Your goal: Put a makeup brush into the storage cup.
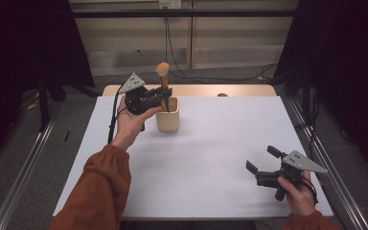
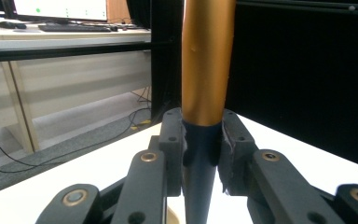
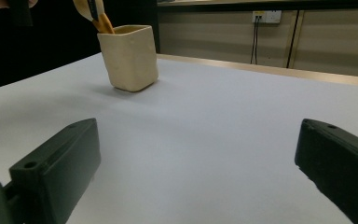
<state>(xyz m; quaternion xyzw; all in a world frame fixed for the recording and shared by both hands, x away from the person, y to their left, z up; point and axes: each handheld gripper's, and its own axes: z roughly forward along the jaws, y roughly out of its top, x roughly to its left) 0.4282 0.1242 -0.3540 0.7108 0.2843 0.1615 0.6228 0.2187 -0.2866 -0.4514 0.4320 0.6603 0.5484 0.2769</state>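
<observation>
Cup: cream square ceramic cup [image 1: 167, 115] near white table's [image 1: 211, 158] far edge.
Left gripper [image 1: 165, 93]: raised, clamping gold-handled makeup brush [image 1: 163, 76] over cup.
Right gripper [image 1: 261, 158]: low, jaws spread, near right edge.

Overhead; both views share cup [image 1: 167, 115].

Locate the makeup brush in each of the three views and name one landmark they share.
High view: the brush stands upright at upper centre-left, held by the left tongs over the cream cup.
Left gripper view: its gold and dark handle rises up the centre, clamped between the black jaws.
Right gripper view: its lower end dips into the cup at top left.
Shared landmark: the white table.
</observation>
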